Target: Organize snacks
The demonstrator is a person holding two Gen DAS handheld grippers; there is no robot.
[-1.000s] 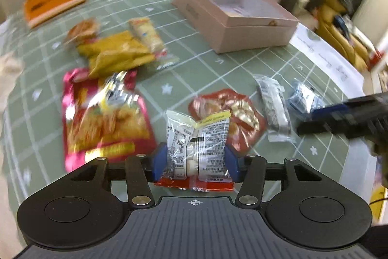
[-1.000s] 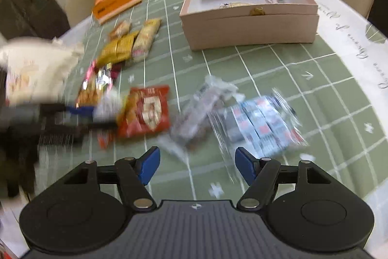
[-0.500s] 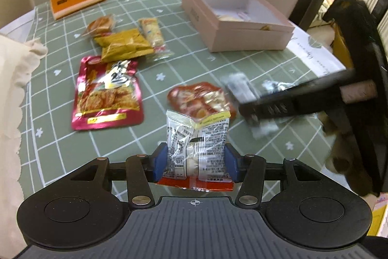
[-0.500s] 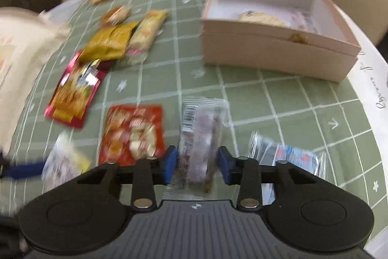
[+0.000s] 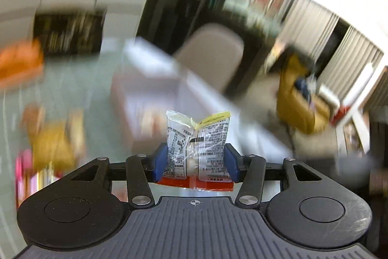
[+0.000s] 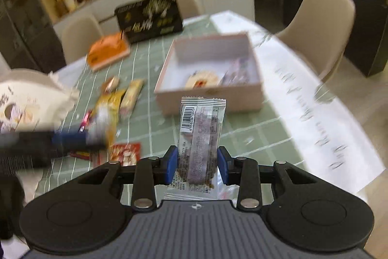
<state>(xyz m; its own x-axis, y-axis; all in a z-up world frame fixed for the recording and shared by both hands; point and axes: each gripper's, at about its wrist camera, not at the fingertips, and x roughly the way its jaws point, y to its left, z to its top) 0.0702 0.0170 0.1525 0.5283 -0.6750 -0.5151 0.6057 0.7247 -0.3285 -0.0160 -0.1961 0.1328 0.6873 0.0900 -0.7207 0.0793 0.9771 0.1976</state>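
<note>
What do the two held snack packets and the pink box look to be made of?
Packet in the left gripper: the clear printed packet looks like thin glossy plastic film, crinkled, with contents showing through. Packet in the right gripper: the silver packet looks like shiny plastic or foil film with a serrated top seal. The pink box looks like matte cardboard, judging by its stiff, straight walls.

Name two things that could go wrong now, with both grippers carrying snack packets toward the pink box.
1. The right gripper pinches the silver packet only near its lower end, so it might swing or slip.
2. The left gripper, holding the clear packet, moves close beside it; heading for the same pink box, they may collide.
</note>
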